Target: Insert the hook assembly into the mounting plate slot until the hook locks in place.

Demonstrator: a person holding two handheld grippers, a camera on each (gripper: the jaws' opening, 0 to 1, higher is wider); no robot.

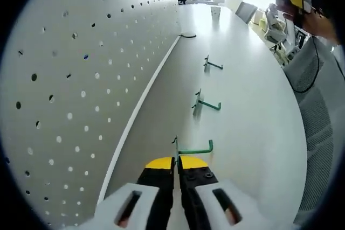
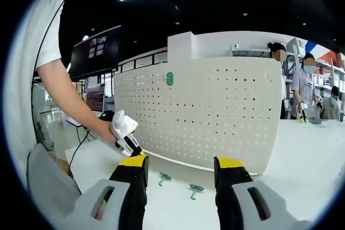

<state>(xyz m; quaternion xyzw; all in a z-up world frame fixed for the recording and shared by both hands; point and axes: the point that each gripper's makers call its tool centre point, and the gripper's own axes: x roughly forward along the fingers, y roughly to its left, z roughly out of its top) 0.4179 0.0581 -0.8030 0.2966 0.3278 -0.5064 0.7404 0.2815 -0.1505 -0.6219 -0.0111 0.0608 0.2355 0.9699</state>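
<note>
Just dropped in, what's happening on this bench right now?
A person is working at a white pegboard with two handheld grippers. The left gripper has its jaws shut on a green hook low on the table beside the board. Two more green hooks lie farther along. The right gripper hangs back, jaws open and empty. No hook is in the board yet.

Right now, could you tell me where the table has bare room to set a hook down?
The white table lies bare right of the row of green hooks, out to its far edge. The strip between those hooks and the pegboard is narrow. The nearest hook sits in the left gripper.
</note>
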